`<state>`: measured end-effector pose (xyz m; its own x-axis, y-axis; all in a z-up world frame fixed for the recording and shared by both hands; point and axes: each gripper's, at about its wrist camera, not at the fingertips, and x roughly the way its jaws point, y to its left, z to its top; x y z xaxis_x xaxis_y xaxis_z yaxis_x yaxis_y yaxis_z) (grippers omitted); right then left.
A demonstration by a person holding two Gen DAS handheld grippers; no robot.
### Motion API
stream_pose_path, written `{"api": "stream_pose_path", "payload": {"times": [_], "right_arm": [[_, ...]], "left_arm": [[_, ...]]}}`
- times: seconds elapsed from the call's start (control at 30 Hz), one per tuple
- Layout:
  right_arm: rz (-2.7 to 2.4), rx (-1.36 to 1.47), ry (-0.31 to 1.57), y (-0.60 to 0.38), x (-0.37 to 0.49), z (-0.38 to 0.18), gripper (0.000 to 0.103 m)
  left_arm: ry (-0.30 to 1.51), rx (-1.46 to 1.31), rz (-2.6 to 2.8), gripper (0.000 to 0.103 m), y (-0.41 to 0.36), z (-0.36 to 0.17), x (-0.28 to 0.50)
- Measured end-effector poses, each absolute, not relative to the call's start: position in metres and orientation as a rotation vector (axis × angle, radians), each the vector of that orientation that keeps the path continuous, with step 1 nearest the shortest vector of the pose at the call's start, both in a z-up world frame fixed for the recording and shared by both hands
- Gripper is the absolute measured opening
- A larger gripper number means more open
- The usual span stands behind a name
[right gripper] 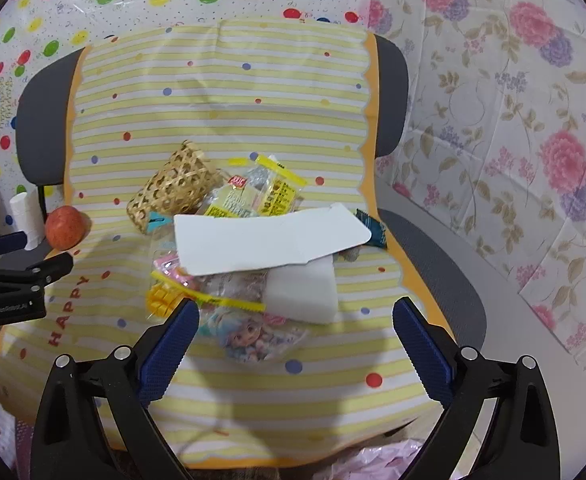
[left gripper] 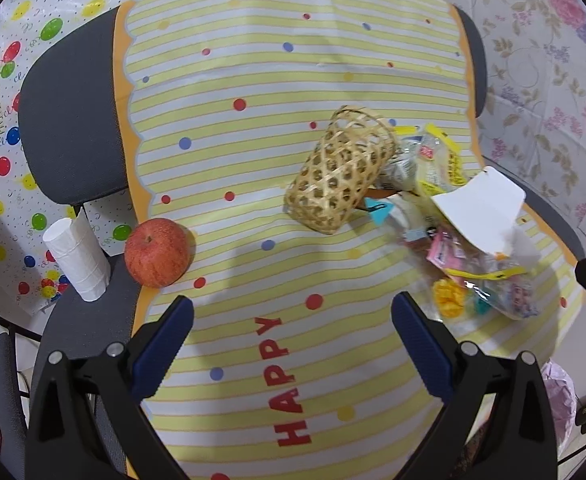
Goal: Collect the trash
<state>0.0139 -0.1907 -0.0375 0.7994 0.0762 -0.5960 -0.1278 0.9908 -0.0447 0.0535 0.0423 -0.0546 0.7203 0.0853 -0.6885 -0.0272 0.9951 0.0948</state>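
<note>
On the striped yellow plastic cloth (right gripper: 221,120), a tipped woven bamboo basket (right gripper: 175,188) is seen touching piled wrappers (right gripper: 261,196); both grippers' fingers are held apart, empty.

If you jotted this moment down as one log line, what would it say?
task: collect trash | left gripper: open, empty | right gripper: open, above wrapper pile | basket: on its side | apple: apart

Yellow-striped, dotted cloth (left gripper: 253,92) (red "HAPPY" lettering), red apple (left gripper: 157,252), tan woven basket (left gripper: 341,170), possibly teal wrapper (right gripper: 370,227).
</note>
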Motion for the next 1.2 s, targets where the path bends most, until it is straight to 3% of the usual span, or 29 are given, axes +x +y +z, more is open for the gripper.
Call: {"api": "stream_pose_path", "payload": {"times": [0.13,0.17,0.2,0.23,0.73,0.97,1.13,1.2], "right_arm": [[0.133,-0.061,0.654,-0.192,0.033,-0.042,0.089],[0.142,-0.059,0.661,-0.191,0.038,-0.042,0.084],[0.141,-0.058,0.668,-0.190,0.043,-0.043,0.066],[0.137,-0.050,0.679,-0.190,0.049,-0.044,0.063],[0.182,0.343,0.840,-0.217,0.144,-0.093,0.066],[0.158,0.399,0.823,-0.222,0.167,-0.104,0.065],[0.162,0.393,0.797,-0.215,0.178,-0.100,0.024],[0.193,0.408,0.747,-0.214,0.175,-0.088,0.015]], "left_arm": [[0.771,0.069,0.070,0.096,0.047,-0.060,0.065],[0.771,0.071,0.070,0.096,0.047,-0.060,0.068],[0.770,0.073,0.068,0.096,0.046,-0.060,0.071],[0.769,0.074,0.065,0.096,0.045,-0.060,0.073],[0.758,0.089,0.012,0.096,0.034,-0.070,0.123],[0.782,0.092,0.023,0.096,0.034,-0.078,0.135],[0.778,0.100,0.039,0.096,0.036,-0.074,0.130],[0.768,0.103,0.046,0.096,0.038,-0.068,0.126]]}}
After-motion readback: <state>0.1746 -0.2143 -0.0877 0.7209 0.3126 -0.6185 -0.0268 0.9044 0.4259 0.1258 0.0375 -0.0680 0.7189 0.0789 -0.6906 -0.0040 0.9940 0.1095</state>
